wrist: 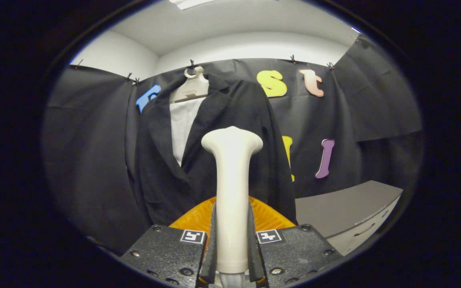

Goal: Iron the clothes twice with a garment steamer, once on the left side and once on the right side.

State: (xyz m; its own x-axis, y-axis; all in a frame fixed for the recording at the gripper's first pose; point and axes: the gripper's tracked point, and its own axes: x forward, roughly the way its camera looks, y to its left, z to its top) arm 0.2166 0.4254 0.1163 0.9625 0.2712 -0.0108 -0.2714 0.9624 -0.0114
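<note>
Claw point(232, 244): clenched on the garment steamer's point(232, 188) handle, both fingers pressing its sides.
Steamer: stood upright between the fingers, head up near the jacket front.
Jacket point(222, 152): hung on a hanger point(192, 86) just beyond, against the booth wall.
Cabinet point(346, 212): sat beside the jacket.
Technique: needed a firm hold, head flat to cloth, one slow pass per side.

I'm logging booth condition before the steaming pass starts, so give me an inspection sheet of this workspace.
Surface: grey cabinet top to the right, beyond the fingers, bare.
Job's things: cream garment steamer upright between the fingers, head facing the black jacket, which hangs on a white hanger over a white shirt.
Clutter: orange ribbed object just ahead of the fingers, partly hidden.
Grippers: claw shut on the steamer's handle, both fingers pressing it.
Cables: nothing seen.
Surroundings: black cloth wall clipped up, white ceiling above.
</note>
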